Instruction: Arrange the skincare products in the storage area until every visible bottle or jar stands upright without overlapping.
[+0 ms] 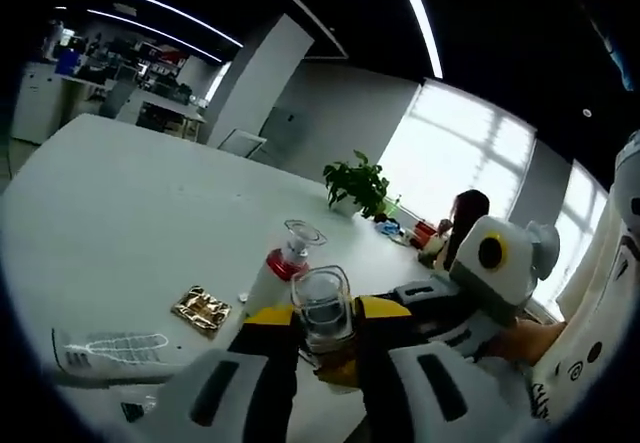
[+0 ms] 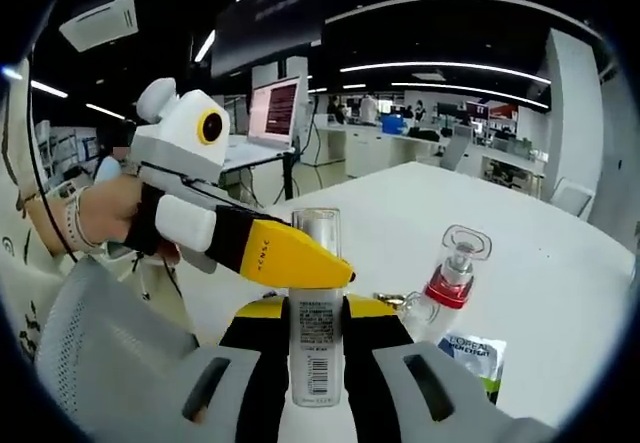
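Right gripper view looks along two yellow-and-black jaws closed on a tall clear bottle with a barcode label (image 2: pixel 315 333), held upright between them above the white table (image 2: pixel 560 283). The right gripper (image 2: pixel 315 348) clamps it low on the body, which I take to be a way of keeping the base free for setting down. From the left the left gripper (image 2: pixel 300 255) reaches in, its yellow tip touching the same bottle near the shoulder, a person's hand (image 2: pixel 105 213) behind it; it looks like a two-handed steadying or a hand-over, though I cannot tell which.

In the left gripper view the clear bottle (image 1: pixel 322 313) sits between that tool's own jaws, and the left gripper (image 1: pixel 325 338) appears shut on it near the cap end. The right gripper's body (image 1: pixel 470 293) comes in from the right.

Just beyond stands a white pump bottle with a red collar and clear cap (image 2: pixel 450 283), upright on the table and apart from the held one. A white tube with green print (image 2: pixel 478 358) lies flat beside it, a small gold foil sachet (image 1: pixel 201 309) rests nearby, and a white mesh-printed pack (image 1: pixel 110 351) lies at the table's near edge. A potted green plant (image 1: pixel 357 185) stands far off.
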A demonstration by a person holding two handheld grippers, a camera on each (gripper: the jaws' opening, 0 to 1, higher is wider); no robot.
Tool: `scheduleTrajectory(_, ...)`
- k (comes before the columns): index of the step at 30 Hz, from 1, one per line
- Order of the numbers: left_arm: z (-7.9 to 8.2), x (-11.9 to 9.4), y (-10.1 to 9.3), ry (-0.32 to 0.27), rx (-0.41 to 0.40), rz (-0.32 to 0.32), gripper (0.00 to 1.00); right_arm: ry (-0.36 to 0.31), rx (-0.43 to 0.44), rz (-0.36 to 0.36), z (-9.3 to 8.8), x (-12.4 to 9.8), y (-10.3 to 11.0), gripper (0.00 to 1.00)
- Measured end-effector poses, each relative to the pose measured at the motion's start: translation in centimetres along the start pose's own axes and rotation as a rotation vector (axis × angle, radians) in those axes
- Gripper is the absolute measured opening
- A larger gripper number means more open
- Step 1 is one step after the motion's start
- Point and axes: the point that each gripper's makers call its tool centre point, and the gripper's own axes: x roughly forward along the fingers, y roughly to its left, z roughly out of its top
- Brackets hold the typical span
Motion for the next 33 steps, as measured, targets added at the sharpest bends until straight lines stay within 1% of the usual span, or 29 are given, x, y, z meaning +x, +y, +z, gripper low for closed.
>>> scheduleTrajectory(5,0.1,0.1,0.2,-0.006,-0.014,0.009,0.18,-0.007,0.028,0.003,0.0,0.0,0.2,0.20)
scheduleTrajectory(7,0.1,0.3,0.3,-0.011,-0.019,0.015,0.18,-0.005,0.020,-0.012,-0.1,0.0,0.1,0.20)
scheduleTrajectory(10,0.3,0.4,0.4,-0.028,-0.023,0.026,0.18,-0.010,0.035,-0.019,0.0,0.1,-0.1,0.20)
scheduleTrajectory(12,0.4,0.4,0.4,-0.034,-0.041,0.020,0.17,-0.016,0.048,-0.020,0.2,0.1,-0.1,0.20)
scheduleTrajectory(13,0.6,0.3,0.4,-0.043,-0.073,0.019,0.17,-0.021,0.051,-0.021,0.2,0.0,-0.2,0.20)
scheduleTrajectory(15,0.5,0.3,0.3,-0.040,-0.118,0.016,0.15,-0.030,0.051,-0.019,0.4,0.0,-0.2,0.20)
scheduleTrajectory(17,0.6,0.3,0.4,-0.044,-0.108,0.017,0.15,-0.037,0.057,-0.017,0.5,0.0,-0.3,0.20)
scheduleTrajectory(21,0.5,0.4,0.4,-0.027,-0.106,0.017,0.14,-0.041,0.071,0.000,0.4,0.1,-0.2,0.21)
scheduleTrajectory(22,0.4,0.3,0.5,-0.016,-0.099,0.024,0.14,-0.037,0.079,0.006,0.3,0.0,-0.1,0.21)
scheduleTrajectory(24,0.5,0.1,0.7,-0.018,-0.084,0.033,0.14,-0.048,0.078,0.004,0.4,-0.2,-0.4,0.23)
scheduleTrajectory(26,0.7,-0.2,0.8,-0.021,-0.115,0.011,0.14,-0.044,0.088,0.022,0.2,-0.4,-0.5,0.26)
scheduleTrajectory(27,0.9,-0.3,0.8,-0.030,-0.115,0.001,0.14,-0.049,0.097,0.036,0.2,-0.5,-0.5,0.27)
scheduleTrajectory(29,0.9,-0.4,0.6,-0.022,-0.123,-0.015,0.14,-0.052,0.108,0.067,0.3,-0.7,-0.3,0.26)
scheduleTrajectory(30,1.0,-0.4,0.4,-0.021,-0.108,-0.028,0.14,-0.049,0.110,0.086,0.3,-0.7,-0.1,0.26)
scheduleTrajectory(31,0.9,-0.5,0.3,-0.011,-0.100,-0.031,0.14,-0.028,0.102,0.121,0.0,-0.7,0.4,0.26)
scheduleTrajectory(32,0.6,-0.6,0.0,0.012,-0.069,-0.043,0.14,-0.023,0.089,0.127,-0.1,-0.6,0.5,0.26)
scheduleTrajectory(33,0.6,-0.6,0.0,0.008,-0.043,-0.041,0.14,-0.014,0.084,0.137,-0.2,-0.7,0.7,0.26)
